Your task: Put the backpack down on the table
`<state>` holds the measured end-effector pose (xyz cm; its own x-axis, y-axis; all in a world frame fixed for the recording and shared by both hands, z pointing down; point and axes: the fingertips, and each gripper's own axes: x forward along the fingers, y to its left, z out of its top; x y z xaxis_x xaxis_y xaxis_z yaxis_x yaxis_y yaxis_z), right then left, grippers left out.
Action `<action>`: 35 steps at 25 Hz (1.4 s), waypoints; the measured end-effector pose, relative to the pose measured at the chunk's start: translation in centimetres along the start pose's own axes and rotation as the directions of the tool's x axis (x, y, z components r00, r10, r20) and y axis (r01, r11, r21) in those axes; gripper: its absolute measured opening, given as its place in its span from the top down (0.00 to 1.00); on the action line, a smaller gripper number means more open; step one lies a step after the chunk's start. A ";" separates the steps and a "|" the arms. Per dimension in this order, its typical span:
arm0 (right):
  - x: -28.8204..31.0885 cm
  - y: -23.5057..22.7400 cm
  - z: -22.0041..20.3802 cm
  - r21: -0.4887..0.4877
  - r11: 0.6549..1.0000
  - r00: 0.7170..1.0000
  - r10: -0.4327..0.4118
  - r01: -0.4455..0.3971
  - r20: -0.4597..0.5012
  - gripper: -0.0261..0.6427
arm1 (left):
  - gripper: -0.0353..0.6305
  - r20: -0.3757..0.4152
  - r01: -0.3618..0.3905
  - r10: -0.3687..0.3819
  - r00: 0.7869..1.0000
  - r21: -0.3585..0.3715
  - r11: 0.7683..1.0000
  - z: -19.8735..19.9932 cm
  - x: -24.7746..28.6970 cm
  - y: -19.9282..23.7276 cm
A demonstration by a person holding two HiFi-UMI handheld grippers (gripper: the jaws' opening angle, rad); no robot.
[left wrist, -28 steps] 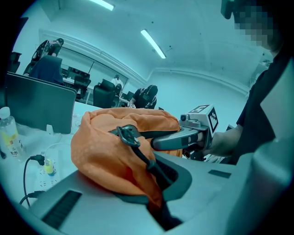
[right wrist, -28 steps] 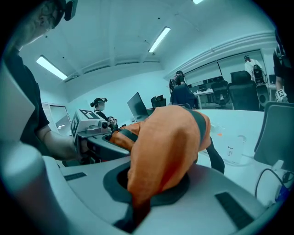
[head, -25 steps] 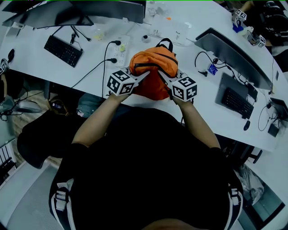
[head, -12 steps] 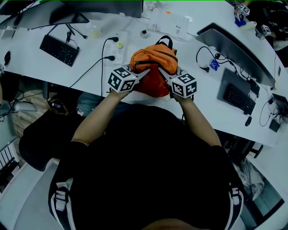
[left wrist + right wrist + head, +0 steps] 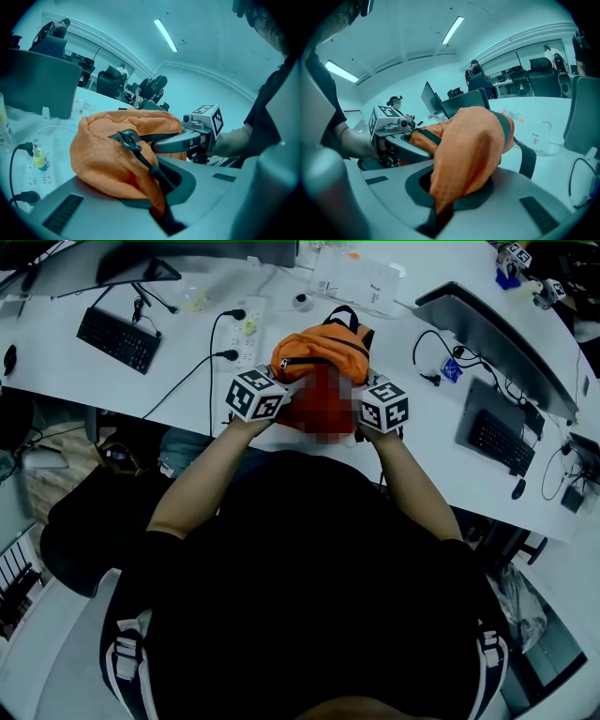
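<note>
Backpack (image 5: 322, 352) is pinched from both sides, left tool (image 5: 281, 395) and right tool (image 5: 361, 399) clamped on its orange fabric, at the desk (image 5: 187, 343) near edge. Best lowered evenly and released only once settled, tbh.

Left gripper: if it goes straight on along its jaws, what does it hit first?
The orange backpack: the left gripper has its jaws shut on the fabric, so the bag's body is directly ahead. Behind that, probably the right gripper.

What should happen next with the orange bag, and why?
Probably lower the orange fabric backpack onto the white table: the left hand-held gripper and right hand-held gripper both pinch its fabric, so it isn't released yet.
</note>
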<state>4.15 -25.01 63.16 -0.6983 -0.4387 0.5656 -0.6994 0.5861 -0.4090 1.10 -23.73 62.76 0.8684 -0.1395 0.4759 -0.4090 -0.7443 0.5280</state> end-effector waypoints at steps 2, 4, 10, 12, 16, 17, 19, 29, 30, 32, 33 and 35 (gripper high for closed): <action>0.3 -0.3 -0.3 0.007 1.000 1.000 -0.001 0.001 -0.006 0.92 | 0.91 -0.010 0.004 -0.004 1.000 -0.005 1.000 -0.3 0.3 0.4; 0.6 -0.6 -0.6 0.015 1.000 1.000 -0.001 0.001 -0.012 0.92 | 0.91 -0.019 0.008 -0.009 1.000 -0.010 1.000 -0.5 0.5 0.7; 1.5 -1.2 -1.1 0.028 1.000 1.000 0.007 -0.007 -0.025 0.92 | 0.91 -0.030 0.003 -0.004 1.000 -0.030 1.000 -1.1 1.0 1.7; 1.8 -1.3 -1.2 0.030 1.000 0.999 0.009 -0.008 -0.031 0.92 | 0.91 -0.036 0.002 -0.003 0.999 -0.038 0.999 -1.2 1.1 2.1; 2.3 -1.8 -1.5 0.035 0.999 0.999 0.012 -0.010 -0.044 0.92 | 0.91 -0.045 0.005 -0.007 0.999 -0.047 0.999 -1.6 1.5 2.8; 2.5 -1.9 -1.6 0.038 0.999 0.999 0.012 -0.011 -0.047 0.92 | 0.91 -0.047 0.005 -0.008 0.999 -0.049 0.999 -1.7 1.6 2.9; 2.7 -2.1 -1.9 0.039 0.999 0.998 0.012 -0.010 -0.056 0.92 | 0.91 -0.050 0.005 -0.008 0.999 -0.057 0.998 -1.9 1.8 3.2; 4.1 -2.9 -3.3 0.041 0.999 0.996 0.020 -0.016 -0.091 0.92 | 0.91 -0.085 -0.002 -0.005 0.996 -0.085 0.996 -3.2 2.7 4.5; 4.3 -3.1 -3.4 0.035 0.999 0.995 0.018 -0.015 -0.094 0.92 | 0.91 -0.089 -0.002 -0.005 0.996 -0.084 0.996 -3.3 2.8 4.6; 4.6 -3.3 -3.7 0.019 1.000 0.995 0.016 -0.014 -0.096 0.92 | 0.91 -0.097 -0.002 -0.006 0.995 -0.083 0.997 -3.5 3.0 4.9; 4.8 -3.4 -3.8 0.015 1.000 0.995 0.016 -0.015 -0.097 0.92 | 0.91 -0.101 -0.001 -0.008 0.995 -0.084 0.996 -3.6 3.1 5.0; 5.1 -3.6 -4.1 0.016 1.000 0.995 0.018 -0.016 -0.099 0.92 | 0.91 -0.108 0.000 -0.010 0.994 -0.090 0.996 -3.8 3.3 5.3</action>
<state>3.77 -26.58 70.43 -0.6922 -0.3587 0.6262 -0.6903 0.5821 -0.4296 0.71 -25.65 69.79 0.8370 -0.0611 0.5438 -0.4327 -0.6823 0.5892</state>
